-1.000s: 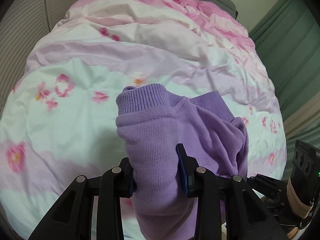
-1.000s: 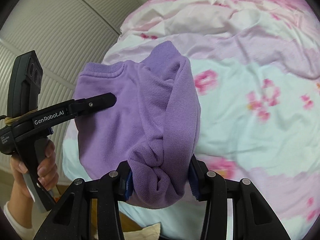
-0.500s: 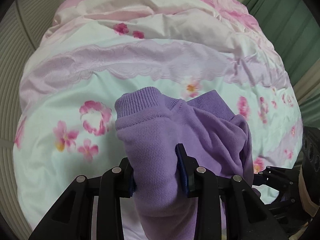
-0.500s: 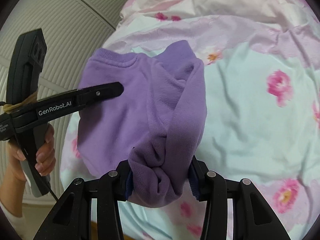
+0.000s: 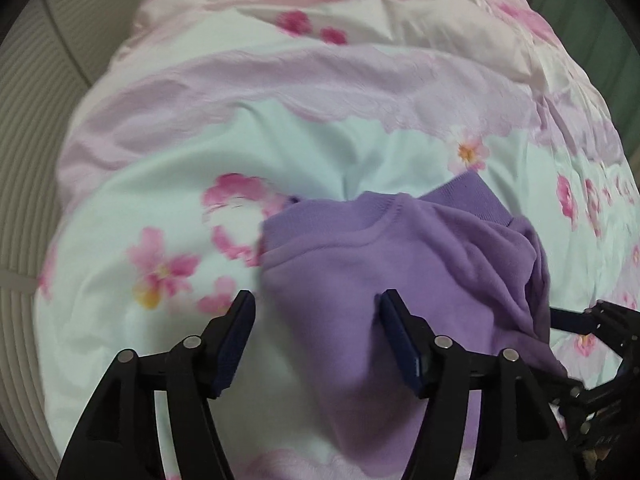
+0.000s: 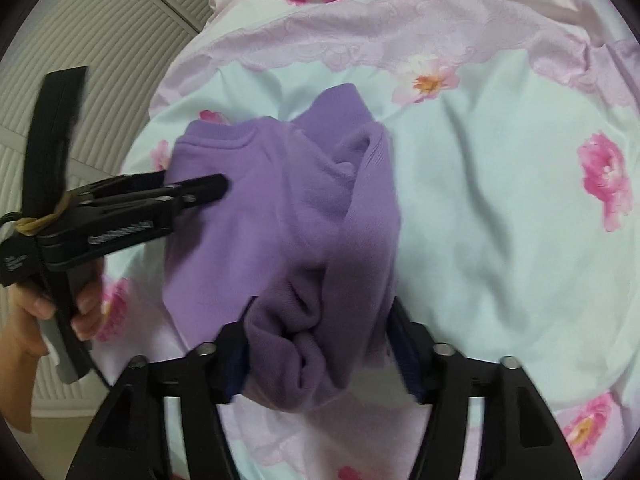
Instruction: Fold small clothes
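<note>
A small purple sweater [image 5: 384, 280] lies folded on the floral quilt [image 5: 320, 152], ribbed collar toward the far side. My left gripper [image 5: 316, 312] is open, its jaws spread over the sweater's left edge, holding nothing. In the right wrist view the sweater [image 6: 280, 208] lies with a sleeve folded across it. My right gripper [image 6: 320, 320] has its jaws around the bunched near end of the sweater, which fills the gap between the pads. The left gripper also shows in the right wrist view [image 6: 216, 188], resting against the sweater's left side.
The quilt covers a bed. A ribbed white wall panel [image 6: 100, 40] runs along the bed's left side. A green curtain [image 5: 600, 20] hangs at the far right. The person's hand [image 6: 24, 320] holds the left gripper's handle.
My left gripper has opened and let go of the sweater. Both grippers have come down toward the quilt, and the sweater now lies flatter on it.
</note>
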The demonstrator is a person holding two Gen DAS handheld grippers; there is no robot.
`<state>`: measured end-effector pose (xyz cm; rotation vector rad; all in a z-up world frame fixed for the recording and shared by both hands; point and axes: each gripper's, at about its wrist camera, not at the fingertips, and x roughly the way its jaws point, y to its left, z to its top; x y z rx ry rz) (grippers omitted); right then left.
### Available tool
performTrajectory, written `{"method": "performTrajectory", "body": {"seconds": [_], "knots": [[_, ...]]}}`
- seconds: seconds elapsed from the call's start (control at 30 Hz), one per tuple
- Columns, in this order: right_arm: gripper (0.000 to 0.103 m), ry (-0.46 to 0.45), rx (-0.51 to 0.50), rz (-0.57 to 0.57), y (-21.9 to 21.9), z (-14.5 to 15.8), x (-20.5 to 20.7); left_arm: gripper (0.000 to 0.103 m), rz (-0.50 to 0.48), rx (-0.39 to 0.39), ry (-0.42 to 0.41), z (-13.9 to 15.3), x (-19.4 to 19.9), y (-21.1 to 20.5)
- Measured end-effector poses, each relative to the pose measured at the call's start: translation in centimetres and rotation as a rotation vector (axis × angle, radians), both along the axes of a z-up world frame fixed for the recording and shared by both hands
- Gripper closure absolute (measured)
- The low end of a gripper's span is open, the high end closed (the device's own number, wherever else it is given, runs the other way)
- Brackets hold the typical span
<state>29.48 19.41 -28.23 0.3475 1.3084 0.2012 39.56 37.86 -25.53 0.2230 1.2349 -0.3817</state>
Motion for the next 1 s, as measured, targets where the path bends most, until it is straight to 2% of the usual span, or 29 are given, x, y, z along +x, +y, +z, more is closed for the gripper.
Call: {"method": "performTrajectory", "body": {"seconds": [0.07,0.23,0.47,0.57,0.63,0.7,0.73,0.8,1.0], "knots": [[0.027,-0.012,-0.02,-0.003,-0.7,0.5,-0.6,0.037,0.045,0.01,-0.022,1.0,-1.2,0.8],[0.026,0.024,0.022,-0.054,-2.8,0.7,-2.2,0.037,0.12,0.039,-0.077,3.4,-5.4,1.4],[0.026,0.019,-0.01,-0.036,-4.2,1.7,-5.3,0.037,0.137,0.072,-0.121,6.0,-13.3,-1.4],[0.026,-0.03,-0.041,-0.017,-5.3,3.7,-7.4,0.036,0.155,0.088,-0.152,7.8,-16.4,-3.1],[0.026,-0.082,-0.088,-0.003,-6.5,5.9,-9.7,0.026,0.169,0.079,-0.172,9.3,-18.7,-4.4],[0.026,-0.126,-0.129,0.004,-7.7,8.1,-11.7,0.023,0.172,0.077,-0.213,11.0,-21.0,-5.8],[0.024,-0.147,-0.152,0.004,-8.6,9.3,-12.9,0.016,0.173,0.073,-0.238,12.0,-22.4,-6.9],[0.018,-0.182,-0.197,0.004,-10.4,11.5,-15.5,0.009,0.183,0.055,-0.286,13.8,-25.0,-8.7],[0.016,-0.288,-0.285,-0.006,-15.9,17.9,-22.8,0.005,0.164,0.012,-0.373,18.2,-32.7,-15.7]]}}
